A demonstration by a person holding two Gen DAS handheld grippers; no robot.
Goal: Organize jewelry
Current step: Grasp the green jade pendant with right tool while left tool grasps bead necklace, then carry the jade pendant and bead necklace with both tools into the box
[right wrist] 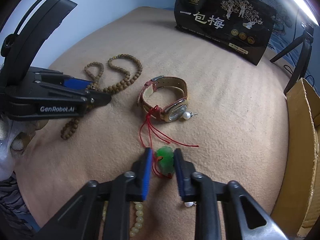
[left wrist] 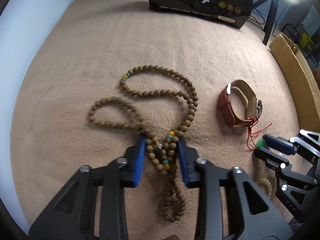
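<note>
A long brown wooden bead necklace (left wrist: pixel 158 94) with yellow and turquoise beads lies looped on the tan cloth (left wrist: pixel 120 44). My left gripper (left wrist: pixel 162 140) is open, its blue pads on either side of the bunched strands. My right gripper (right wrist: pixel 162 153) is open around a green jade pendant (right wrist: pixel 165 159) on a red cord (right wrist: pixel 160 134). A red leather watch (right wrist: pixel 168 98) lies just beyond, with a pearl earring (right wrist: pixel 187 115) beside it. The left gripper also shows in the right wrist view (right wrist: pixel 96 92), and the necklace too (right wrist: pixel 120 74).
A black snack bag (right wrist: pixel 224 20) stands at the far edge. A cardboard box (right wrist: pixel 302 140) lies at the right. A pale bead bracelet (right wrist: pixel 138 216) and a second pearl earring (right wrist: pixel 189 204) lie under the right gripper. A tripod (right wrist: pixel 300 44) stands at the back right.
</note>
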